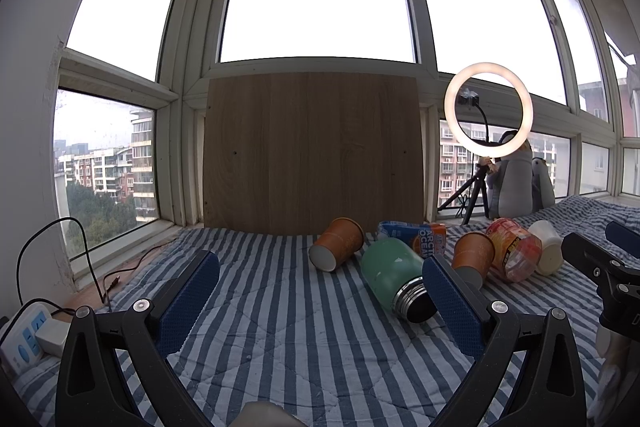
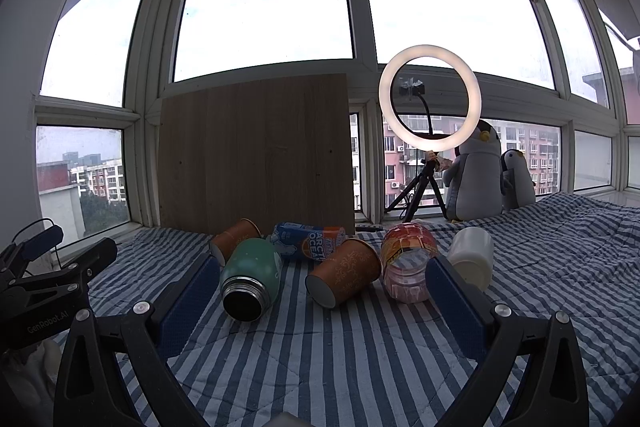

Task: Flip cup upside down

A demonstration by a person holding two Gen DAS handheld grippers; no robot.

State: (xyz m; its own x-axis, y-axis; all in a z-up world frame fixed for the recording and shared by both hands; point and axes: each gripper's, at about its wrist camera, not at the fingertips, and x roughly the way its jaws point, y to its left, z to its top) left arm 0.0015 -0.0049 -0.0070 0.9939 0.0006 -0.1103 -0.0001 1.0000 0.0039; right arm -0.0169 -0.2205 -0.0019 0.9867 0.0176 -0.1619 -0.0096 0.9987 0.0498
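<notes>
1. The left gripper (image 1: 320, 291) hangs low over the striped blanket (image 1: 304, 327). Its two blue pads are spread wide apart and hold nothing.
2. The right gripper (image 2: 322, 291) is spread wide too, and nothing sits between its pads.
3. Each gripper also shows at the side edge of the other's view, and they are apart from each other.
4. Two orange paper cups lie on their sides on the blanket. The near orange cup (image 2: 344, 277) lies between the green bottle (image 2: 252, 277) and the clear jar (image 2: 406, 263). Its flat bottom faces the right camera.
5. The far orange cup (image 2: 234, 239) lies behind the green bottle, close to the wooden board (image 2: 256, 151).
6. The green bottle lies on its side with its open metal mouth facing the right camera.
7. A blue and orange drink carton (image 2: 308, 241) lies flat behind the bottle and the near cup.
8. The clear jar has a red and yellow label and is tipped over.
9. A white cup (image 2: 472, 259) lies just right of the jar.
10. A glowing ring light (image 2: 430, 103) stands on a small tripod by the window.
11. Two toy penguins (image 2: 476, 175) sit beside the light.
</notes>
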